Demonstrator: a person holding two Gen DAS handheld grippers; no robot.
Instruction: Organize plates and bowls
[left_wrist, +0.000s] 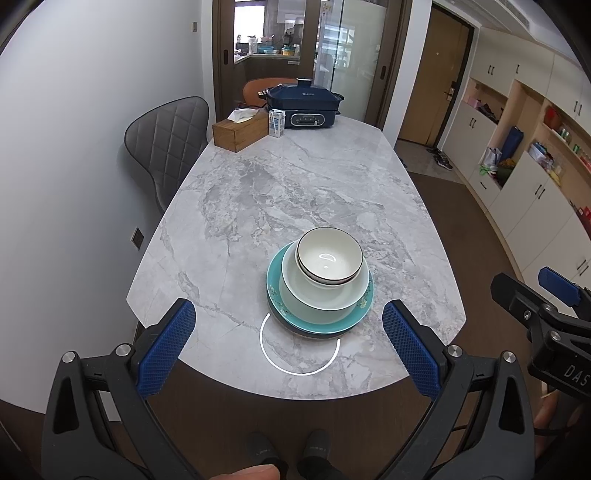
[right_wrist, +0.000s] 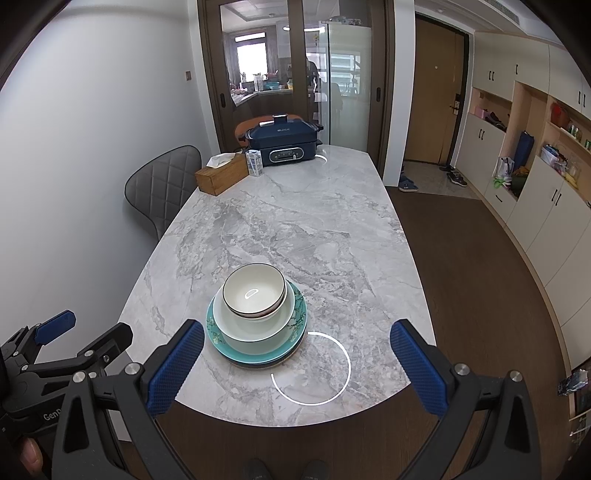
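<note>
Bowls (left_wrist: 328, 258) sit stacked on plates (left_wrist: 317, 321) ahead, between your left gripper (left_wrist: 288, 347) and right gripper (right_wrist: 295, 365); both jaws gape empty, neither clearly nearer.

Black hand-held gripper (left_wrist: 288, 339), blue pads (left_wrist: 166, 347)

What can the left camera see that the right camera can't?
Only the left wrist view shows the right tool from outside, at its right edge, and a fingertip at the bottom. Only the right wrist view shows the left tool from outside, at its left edge, a blue shoe by the door, and a light ring beside the blue cooker. Both show the marble table, the stacked bowls on the teal plate, the tissue box, the small carton and the grey chair.
</note>
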